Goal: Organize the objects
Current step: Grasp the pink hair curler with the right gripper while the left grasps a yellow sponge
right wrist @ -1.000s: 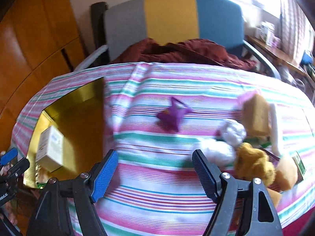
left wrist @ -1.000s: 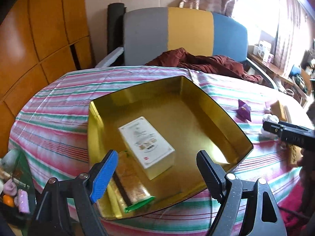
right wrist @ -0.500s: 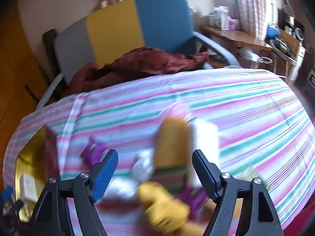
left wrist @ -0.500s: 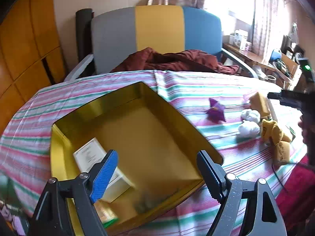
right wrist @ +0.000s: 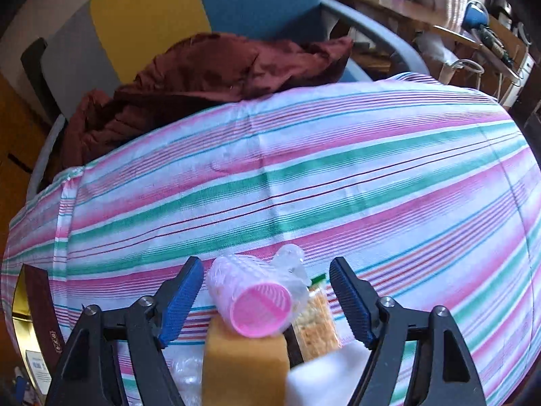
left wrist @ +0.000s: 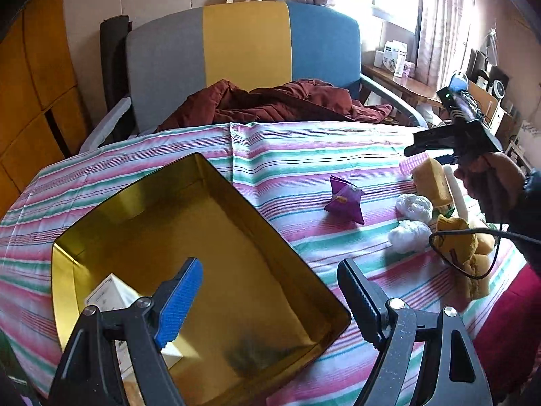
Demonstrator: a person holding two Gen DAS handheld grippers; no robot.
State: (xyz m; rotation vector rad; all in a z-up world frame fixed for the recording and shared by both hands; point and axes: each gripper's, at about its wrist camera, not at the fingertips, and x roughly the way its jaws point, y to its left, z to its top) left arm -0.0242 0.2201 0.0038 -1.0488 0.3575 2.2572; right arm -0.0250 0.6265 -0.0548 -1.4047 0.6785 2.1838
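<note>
My left gripper [left wrist: 270, 299] hangs open over the near right corner of a gold tin box [left wrist: 209, 237], with nothing between its fingers. A white carton [left wrist: 108, 299] lies in the tin's near left corner. My right gripper [right wrist: 267, 299] points steeply down over a pile of small things, and its jaws are closing. Between them lies a pink hair roller [right wrist: 252, 299] in clear wrap, with neither pad pressing on it. It rests on a yellow sponge [right wrist: 247, 368], which also shows at the table's right side [left wrist: 432, 182].
A purple packet [left wrist: 345, 199], two white wads [left wrist: 410, 221] and yellow soft pieces [left wrist: 456, 243] lie on the striped cloth [right wrist: 304, 186]. A snack packet [right wrist: 318, 324] and a white block [right wrist: 324, 379] flank the sponge. Behind the table stands a chair [left wrist: 247, 44] with maroon cloth [left wrist: 270, 101].
My right gripper swept right from the purple packet to the pile, came down over the pink roller and narrowed its jaws. The left gripper slid right, so the tin now sits further left in its view.
</note>
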